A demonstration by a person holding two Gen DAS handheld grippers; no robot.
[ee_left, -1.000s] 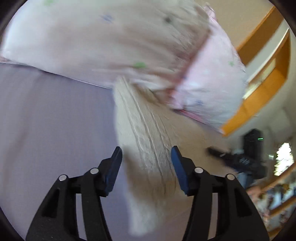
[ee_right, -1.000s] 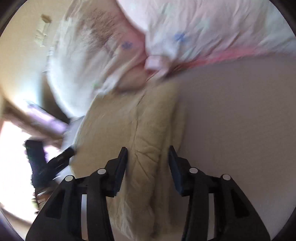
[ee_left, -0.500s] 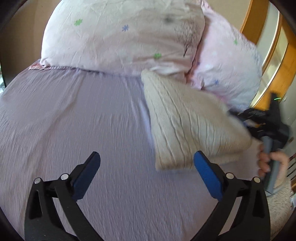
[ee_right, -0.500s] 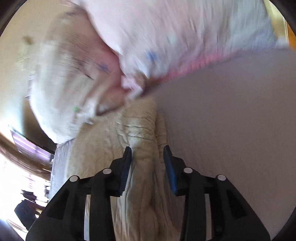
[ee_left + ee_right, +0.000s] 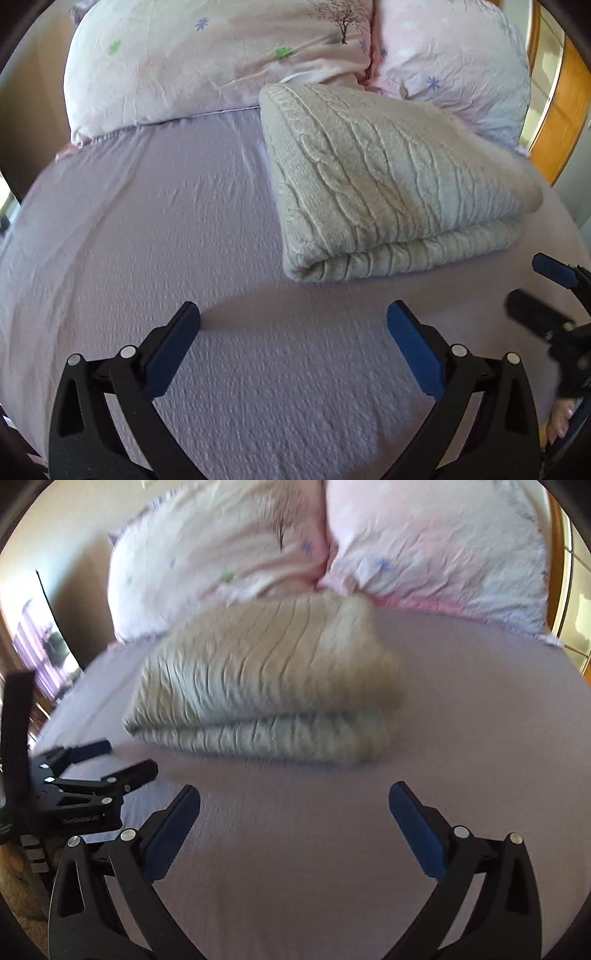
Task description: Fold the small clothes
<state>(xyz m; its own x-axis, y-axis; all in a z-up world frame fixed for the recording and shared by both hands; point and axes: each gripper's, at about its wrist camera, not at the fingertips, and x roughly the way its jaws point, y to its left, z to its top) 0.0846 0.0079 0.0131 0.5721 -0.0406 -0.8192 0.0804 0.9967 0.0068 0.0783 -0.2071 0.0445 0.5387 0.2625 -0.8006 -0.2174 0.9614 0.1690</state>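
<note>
A cream cable-knit sweater (image 5: 388, 184) lies folded in a thick rectangle on the lilac bed sheet (image 5: 147, 229), its far edge against the pillows. It also shows in the right wrist view (image 5: 266, 686), blurred. My left gripper (image 5: 293, 317) is open and empty, pulled back over the sheet in front of the sweater. My right gripper (image 5: 293, 797) is open and empty, also short of the sweater. The right gripper shows at the right edge of the left wrist view (image 5: 546, 295); the left gripper shows at the left of the right wrist view (image 5: 96, 760).
Two pink floral pillows (image 5: 221, 55) (image 5: 454, 62) stand at the head of the bed behind the sweater. A wooden frame (image 5: 565, 110) is at the far right. A window or picture (image 5: 40, 646) is at the left.
Both grippers let go of the sweater, opened wide and drew back. The sweater now rests folded on the sheet.
</note>
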